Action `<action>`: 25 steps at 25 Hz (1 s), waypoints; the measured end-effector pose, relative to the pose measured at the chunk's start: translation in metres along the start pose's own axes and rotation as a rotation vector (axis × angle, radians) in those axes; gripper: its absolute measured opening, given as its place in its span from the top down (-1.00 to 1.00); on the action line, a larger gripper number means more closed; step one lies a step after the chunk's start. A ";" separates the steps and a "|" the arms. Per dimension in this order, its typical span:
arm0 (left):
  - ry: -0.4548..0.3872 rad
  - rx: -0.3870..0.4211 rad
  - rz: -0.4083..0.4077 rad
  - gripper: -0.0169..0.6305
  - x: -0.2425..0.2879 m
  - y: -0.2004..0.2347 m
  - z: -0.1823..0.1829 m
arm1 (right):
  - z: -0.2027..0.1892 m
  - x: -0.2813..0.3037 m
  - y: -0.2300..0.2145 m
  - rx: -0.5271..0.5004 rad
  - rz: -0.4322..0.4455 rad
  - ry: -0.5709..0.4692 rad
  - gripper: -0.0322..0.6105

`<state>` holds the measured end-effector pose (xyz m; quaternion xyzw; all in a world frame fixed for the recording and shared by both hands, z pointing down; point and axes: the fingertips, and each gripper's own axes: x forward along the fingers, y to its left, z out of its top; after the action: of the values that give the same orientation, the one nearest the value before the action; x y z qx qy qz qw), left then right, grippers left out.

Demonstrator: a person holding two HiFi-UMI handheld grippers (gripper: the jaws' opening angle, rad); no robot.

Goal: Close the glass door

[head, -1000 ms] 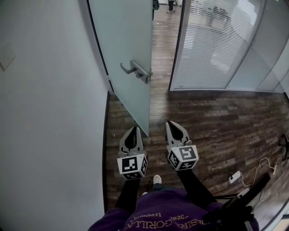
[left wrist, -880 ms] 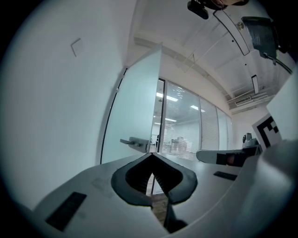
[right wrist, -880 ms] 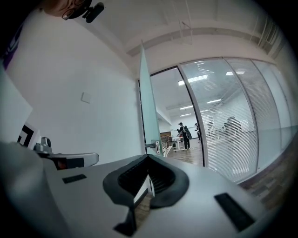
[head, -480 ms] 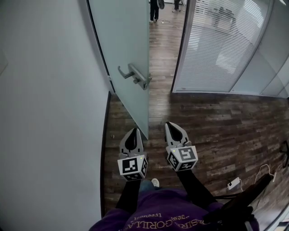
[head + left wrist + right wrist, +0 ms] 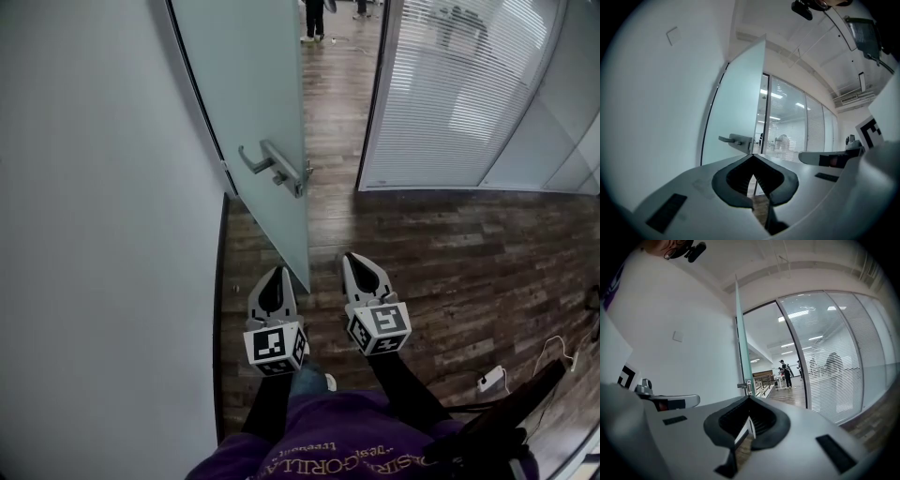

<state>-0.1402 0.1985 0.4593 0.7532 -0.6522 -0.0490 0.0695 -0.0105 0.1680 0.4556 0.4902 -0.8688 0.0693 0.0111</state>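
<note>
The frosted glass door [image 5: 253, 103] stands open, swung in beside the white wall, with a metal lever handle [image 5: 272, 167] near its free edge. My left gripper [image 5: 278, 270] and right gripper [image 5: 356, 256] hover side by side over the floor, short of the door's lower edge and touching nothing. Both are shut and hold nothing. In the left gripper view the shut left gripper [image 5: 753, 155] points at the door [image 5: 740, 108] and its handle [image 5: 733, 139]. In the right gripper view the right gripper [image 5: 749, 398] faces the door's thin edge [image 5: 742, 343] and latch [image 5: 745, 386].
A white wall [image 5: 94, 234] runs along the left. A glass partition with blinds [image 5: 450, 94] borders the doorway on the right. A white adapter with cable [image 5: 487, 378] and a black stand [image 5: 511, 408] lie lower right. A person [image 5: 314, 17] stands in the corridor beyond.
Both grippers and the head camera have come closer to the door. Its handle sits lower and further left in the head view. More of the corridor shows.
</note>
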 end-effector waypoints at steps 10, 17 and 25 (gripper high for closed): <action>-0.021 -0.014 -0.039 0.94 0.057 0.028 0.016 | 0.005 0.052 -0.002 -0.009 -0.016 0.001 0.93; -0.039 -0.006 -0.115 0.94 0.097 0.031 0.028 | 0.003 0.084 -0.008 -0.007 -0.043 0.009 0.93; -0.057 -0.013 -0.138 0.94 0.133 0.054 0.042 | 0.009 0.116 -0.017 -0.009 -0.090 0.014 0.93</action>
<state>-0.1809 0.0577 0.4297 0.7941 -0.6003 -0.0794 0.0525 -0.0558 0.0599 0.4590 0.5284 -0.8459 0.0684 0.0224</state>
